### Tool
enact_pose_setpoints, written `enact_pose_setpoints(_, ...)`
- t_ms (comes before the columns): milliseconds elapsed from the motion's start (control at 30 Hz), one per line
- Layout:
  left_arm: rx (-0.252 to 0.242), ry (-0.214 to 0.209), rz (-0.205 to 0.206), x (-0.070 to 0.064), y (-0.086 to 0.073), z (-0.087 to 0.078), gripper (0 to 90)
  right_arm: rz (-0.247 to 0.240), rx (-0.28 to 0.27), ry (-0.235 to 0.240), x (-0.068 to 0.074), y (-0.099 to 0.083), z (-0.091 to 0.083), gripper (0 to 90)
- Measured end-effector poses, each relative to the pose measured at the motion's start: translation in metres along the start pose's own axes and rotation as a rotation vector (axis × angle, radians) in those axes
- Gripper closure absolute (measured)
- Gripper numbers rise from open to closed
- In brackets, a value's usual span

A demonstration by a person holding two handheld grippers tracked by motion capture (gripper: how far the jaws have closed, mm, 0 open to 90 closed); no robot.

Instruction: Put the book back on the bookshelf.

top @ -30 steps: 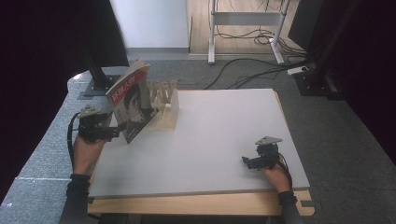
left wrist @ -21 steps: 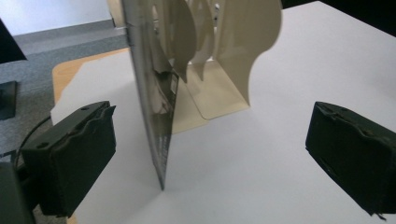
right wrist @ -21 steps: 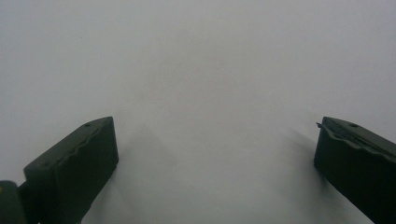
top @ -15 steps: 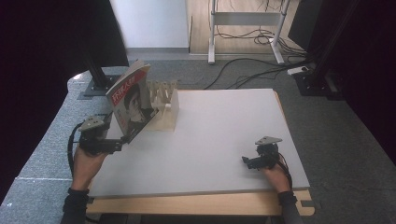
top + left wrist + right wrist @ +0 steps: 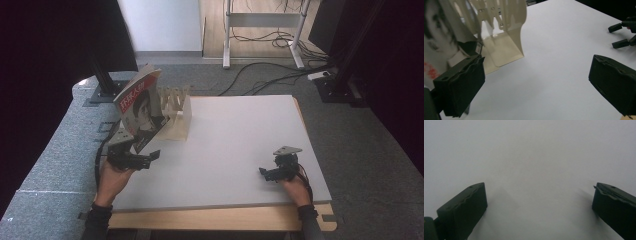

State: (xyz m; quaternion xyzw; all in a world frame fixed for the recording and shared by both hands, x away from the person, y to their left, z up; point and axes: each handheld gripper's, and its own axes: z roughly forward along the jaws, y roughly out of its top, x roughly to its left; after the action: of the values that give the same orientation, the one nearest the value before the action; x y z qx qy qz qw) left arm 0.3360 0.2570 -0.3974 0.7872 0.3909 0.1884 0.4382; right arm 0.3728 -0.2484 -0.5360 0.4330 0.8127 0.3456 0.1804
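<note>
We find lettering in one place only: on the cover of the magazine [image 5: 139,105], which leans at about ten o'clock on the table [image 5: 240,135]. A red band with white characters runs along the upper part of that cover in the high view, above a printed face, but we cannot make out the characters. In the left gripper view the magazine [image 5: 439,42] shows red marks, also unreadable.

Even, soft light falls on the white table [image 5: 240,135]; the upper corners of the high view sink into black. Close up, the jaws cast faint shadows, and the magazine [image 5: 439,47] looks blurred, perhaps out of focus.
</note>
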Motion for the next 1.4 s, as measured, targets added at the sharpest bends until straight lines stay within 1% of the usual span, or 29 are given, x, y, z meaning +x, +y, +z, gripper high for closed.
enact_pose_setpoints(200,0.016,-0.041,0.024,-0.013,0.003,0.026,0.6,0.001,0.000,0.000,0.000,0.000,0.000,0.0)
enact_pose_setpoints(300,0.029,-0.055,0.038,-0.020,0.004,0.038,0.6,0.001,0.001,0.000,0.000,0.000,0.000,0.0)
enact_pose_setpoints(400,0.035,-0.080,0.041,-0.026,0.003,0.050,0.7,0.001,0.000,0.000,0.000,0.000,0.000,0.0)
enact_pose_setpoints(633,0.069,-0.088,0.073,-0.033,-0.002,0.071,0.4,0.001,0.000,0.000,0.000,0.000,0.000,0.0)
enact_pose_setpoints(800,0.085,-0.104,0.065,-0.035,-0.010,0.085,0.0,0.001,0.000,0.000,0.000,0.000,0.000,0.0)
enact_pose_setpoints(967,0.102,-0.108,0.063,-0.034,-0.020,0.097,0.0,0.000,0.000,0.000,0.000,0.000,0.000,0.0)
enact_pose_setpoints(1100,0.115,-0.107,0.063,-0.032,-0.027,0.103,0.0,0.000,0.000,0.000,0.000,0.000,0.000,0.0)
enact_pose_setpoints(1200,0.127,-0.097,0.068,-0.031,-0.033,0.107,0.0,0.000,0.000,0.000,0.000,0.000,0.000,0.0)
enact_pose_setpoints(1400,0.140,-0.104,0.057,-0.030,-0.043,0.113,0.0,0.000,0.000,0.000,0.000,0.000,0.000,0.0)
